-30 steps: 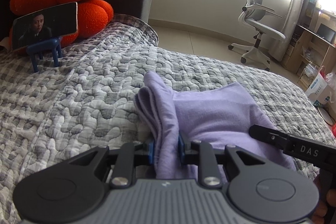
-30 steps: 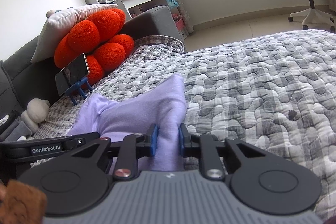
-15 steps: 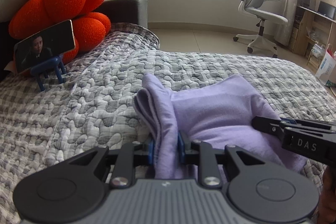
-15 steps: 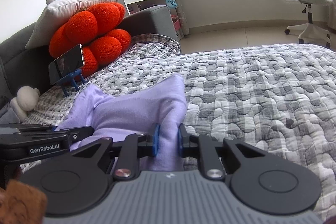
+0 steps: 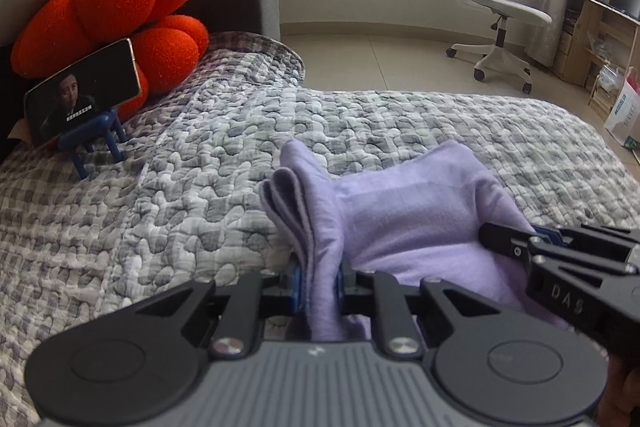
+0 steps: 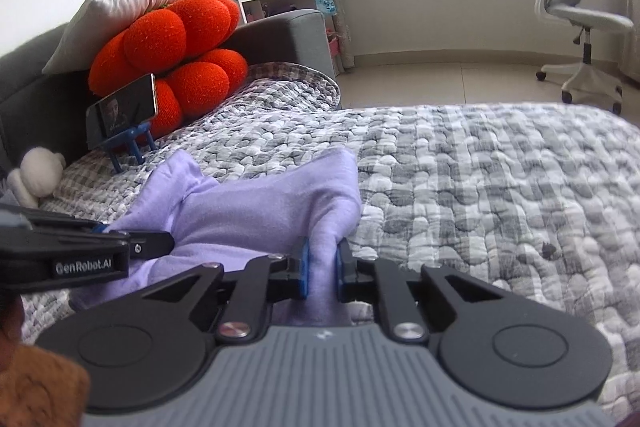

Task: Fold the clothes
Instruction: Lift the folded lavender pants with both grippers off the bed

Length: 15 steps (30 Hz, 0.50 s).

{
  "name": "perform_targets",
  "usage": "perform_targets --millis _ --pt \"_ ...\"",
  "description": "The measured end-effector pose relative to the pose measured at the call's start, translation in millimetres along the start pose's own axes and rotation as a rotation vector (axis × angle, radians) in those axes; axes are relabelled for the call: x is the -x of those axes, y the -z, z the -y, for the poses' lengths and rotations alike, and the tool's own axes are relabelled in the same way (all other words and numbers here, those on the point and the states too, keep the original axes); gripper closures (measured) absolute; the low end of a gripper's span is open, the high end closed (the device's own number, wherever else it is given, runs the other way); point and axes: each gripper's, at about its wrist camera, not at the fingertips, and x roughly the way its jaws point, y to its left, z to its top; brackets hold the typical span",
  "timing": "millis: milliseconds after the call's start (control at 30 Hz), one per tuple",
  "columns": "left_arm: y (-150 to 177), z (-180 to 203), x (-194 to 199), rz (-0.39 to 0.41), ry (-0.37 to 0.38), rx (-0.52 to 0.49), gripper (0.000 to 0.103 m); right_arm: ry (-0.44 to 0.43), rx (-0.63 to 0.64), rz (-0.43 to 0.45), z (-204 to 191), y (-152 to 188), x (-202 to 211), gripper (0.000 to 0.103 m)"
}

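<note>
On the quilted grey bedspread (image 5: 224, 195), towards the near edge, the lilac garment (image 5: 416, 219) is held up off the bed at two corners, one per gripper.

Far left: a phone (image 5: 82, 95) on a small blue stand (image 5: 94, 137) is propped against an orange lobed cushion (image 5: 120, 7). Neither is part of the fold.

Left of centre: the left gripper (image 5: 320, 287) is clamped on a bunched, layered edge of the garment. Its jaws are closing further at this moment, with cloth pinched between the blue pads. Several plies are seen stacked at the free corner above the pinch.

Centre: the cloth is slung between the two pinches, sagging in a shallow trough, with its lower part resting near the bed.

Right of centre: the right gripper (image 6: 322, 267) is likewise clamped on the opposite corner, jaws closing too, with fabric squeezed between the pads. In the left wrist view its black fingers are seen reaching in from the right.

Far right: an office chair (image 6: 580, 19) stands on the tiled floor, well apart from the work.

Step judged in hand: a fold is being carried, both corners gripped and lifted.

Next move judged to call for: both corners taken forward together at matched height, laid down over the rest of the cloth with edges aligned, and only then released. Uneven travel is likely to skew the fold.
</note>
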Motion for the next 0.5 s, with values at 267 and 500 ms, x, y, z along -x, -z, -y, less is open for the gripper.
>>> perform_targets --millis 267,500 --pt "-19 -21 35 0.042 -0.029 0.041 0.088 -0.008 0.09 0.063 -30 -28 17 0.09" --pt "-22 -64 77 0.088 -0.028 0.134 0.088 -0.036 0.185 0.116 -70 -53 36 0.09"
